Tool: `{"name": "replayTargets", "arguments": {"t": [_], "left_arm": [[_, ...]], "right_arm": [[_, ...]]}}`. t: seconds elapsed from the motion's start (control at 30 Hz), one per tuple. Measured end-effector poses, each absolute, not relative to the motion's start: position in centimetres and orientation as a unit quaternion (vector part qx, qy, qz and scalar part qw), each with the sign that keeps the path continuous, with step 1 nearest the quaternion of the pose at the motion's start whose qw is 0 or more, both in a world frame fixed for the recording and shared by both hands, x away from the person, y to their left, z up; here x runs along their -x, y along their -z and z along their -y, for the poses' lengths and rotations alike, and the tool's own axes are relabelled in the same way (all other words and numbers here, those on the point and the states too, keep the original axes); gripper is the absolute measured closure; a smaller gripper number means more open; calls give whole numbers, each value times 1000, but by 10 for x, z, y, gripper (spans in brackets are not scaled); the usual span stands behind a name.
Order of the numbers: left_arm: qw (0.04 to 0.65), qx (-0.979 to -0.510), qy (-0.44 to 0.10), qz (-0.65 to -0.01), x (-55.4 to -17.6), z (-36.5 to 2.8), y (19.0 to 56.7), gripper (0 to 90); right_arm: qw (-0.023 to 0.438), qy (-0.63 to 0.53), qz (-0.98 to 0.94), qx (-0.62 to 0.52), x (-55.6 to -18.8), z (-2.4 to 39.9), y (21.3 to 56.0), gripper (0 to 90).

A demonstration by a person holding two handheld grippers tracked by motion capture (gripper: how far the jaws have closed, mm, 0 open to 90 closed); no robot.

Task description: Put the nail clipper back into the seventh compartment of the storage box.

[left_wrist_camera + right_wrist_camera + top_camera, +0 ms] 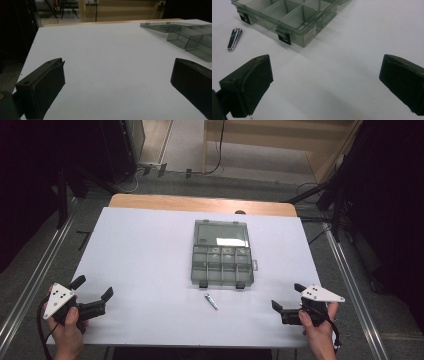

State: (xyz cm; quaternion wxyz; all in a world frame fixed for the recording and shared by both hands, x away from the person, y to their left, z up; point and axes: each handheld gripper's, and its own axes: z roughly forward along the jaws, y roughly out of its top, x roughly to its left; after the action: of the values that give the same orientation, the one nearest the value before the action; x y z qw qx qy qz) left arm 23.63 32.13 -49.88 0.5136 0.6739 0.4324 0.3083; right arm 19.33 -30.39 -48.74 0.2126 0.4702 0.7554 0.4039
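Black jaws spread wide on the right gripper (287, 297), which a hand holds low over the near right part of the white table (145, 250), nothing between them. In the right gripper view the same jaws stand far apart over bare surface, with the nail clipper (234, 39) lying ahead to their left, apart from them. The left gripper (93, 288) sits at the near left corner, its jaws also wide and empty. The nail clipper (211, 301) lies flat on the table between the two grippers, nearer the right one, just in front of the grey plastic organizer box (221, 254). That box rests near the table's middle with its lid folded open away from the person, its front latches facing the clipper.
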Motion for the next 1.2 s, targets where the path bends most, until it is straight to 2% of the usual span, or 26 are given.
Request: {"name": "replayTargets", "arguments": {"t": [0.7, 1.2], "left_arm": [[509, -681, -307, -427, -237, -320, 499, 0], [508, -685, -305, -423, -237, -319, 499, 0]], "right_arm": [[127, -258, -828, -482, -226, 258, 473, 0], [101, -205, -864, -449, -243, 215, 466, 1]]}}
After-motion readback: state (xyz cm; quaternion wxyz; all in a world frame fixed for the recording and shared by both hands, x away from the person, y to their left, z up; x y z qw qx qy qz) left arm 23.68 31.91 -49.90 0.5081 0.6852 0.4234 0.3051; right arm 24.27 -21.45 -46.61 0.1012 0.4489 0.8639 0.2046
